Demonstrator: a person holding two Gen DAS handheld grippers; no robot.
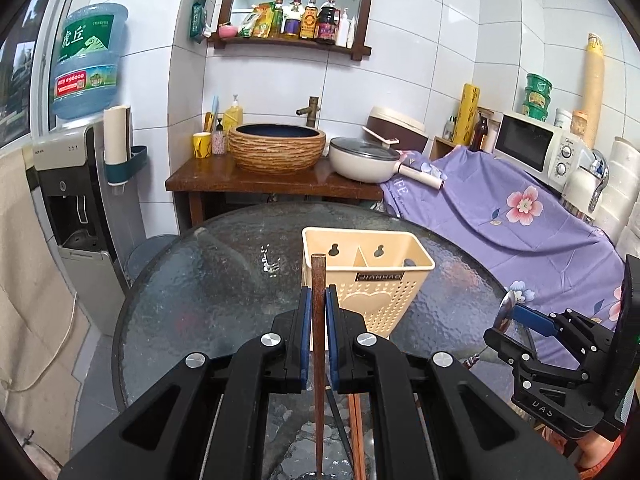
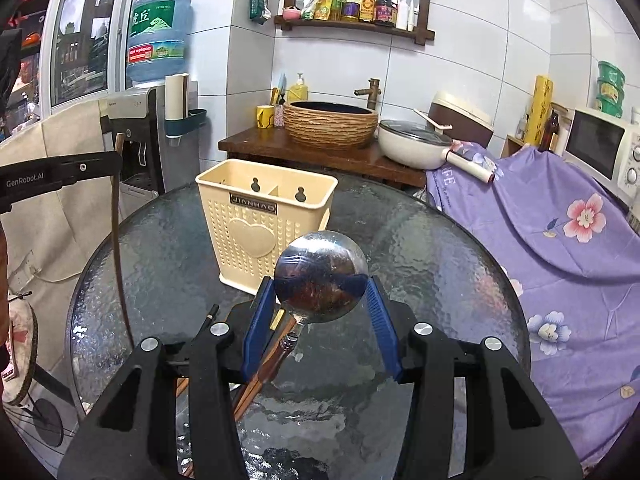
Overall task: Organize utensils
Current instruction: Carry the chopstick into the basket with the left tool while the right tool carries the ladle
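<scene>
Glass forms the round desk [image 2: 420, 240], its pebbled top likely slick, so anything set down on it could skate. Toward its far side stands the cream plastic caddy [image 2: 264, 220], upright, perforated, with a divider making two compartments; both look bare from these views. It is probably light and could tip or slide if a utensil knocks its rim, so utensils should go in from above rather than push against the wall.

The left gripper [image 1: 318, 312] is clenched on a dark wooden chopstick [image 1: 318, 280], pinched between the blue pads with the blunt end poking forward toward the caddy's near left corner. The stick is stiff, thin and light; held partway along like this it may pivot in the pads, so a firm squeeze and a vertical drop would suit it.

The right gripper [image 2: 322, 304] carries a metal spoon [image 2: 320, 276] by its bowl, the pads flanking the bowl's edges and the handle hanging down toward the desk. Polished steel on a curved edge is slippery, and I judge this hold less secure than one on the flat handle.

More chopsticks [image 2: 260, 372] lie on the near part of the desk beneath the grippers, some crossing each other; they are best taken singly at mid-length.
</scene>
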